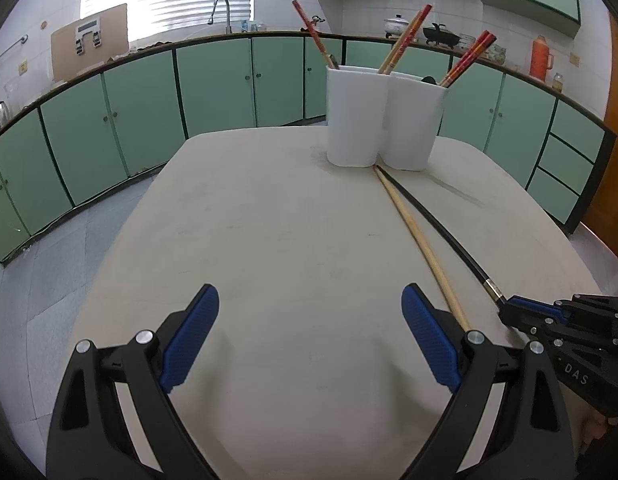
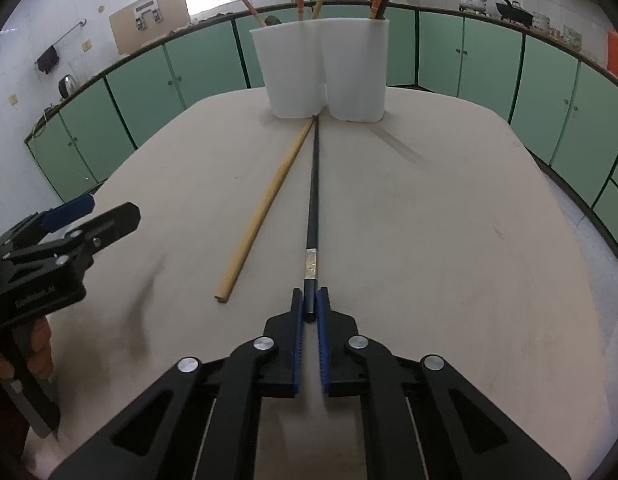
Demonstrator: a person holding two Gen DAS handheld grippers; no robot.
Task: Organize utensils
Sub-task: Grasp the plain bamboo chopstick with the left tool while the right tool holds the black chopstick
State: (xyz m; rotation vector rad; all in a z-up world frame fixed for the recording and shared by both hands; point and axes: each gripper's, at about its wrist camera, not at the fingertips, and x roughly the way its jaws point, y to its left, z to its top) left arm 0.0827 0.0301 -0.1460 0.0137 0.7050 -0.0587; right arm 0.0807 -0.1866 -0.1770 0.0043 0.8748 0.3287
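The left hand-held gripper (image 1: 309, 340) is wide open and holds nothing. It hovers low over the worktop (image 1: 249, 220). Just to its right lies the wooden chopstick (image 2: 265, 204), flat on the worktop, with its far tip touching the foot of the white holder (image 2: 321, 76) at 12 o'clock. Next comes the black chopstick (image 2: 314, 184), also lying flat and pointing to 12 o'clock. The right hand-held gripper (image 2: 309, 308) is squeezed onto its near end, at 6 o'clock. The holder already has red and wooden chopsticks standing in it.

I think the step now is picking up the black chopstick. Next, the right hand-held gripper must lift it, tip it upright, and drop it into one cup of the holder.
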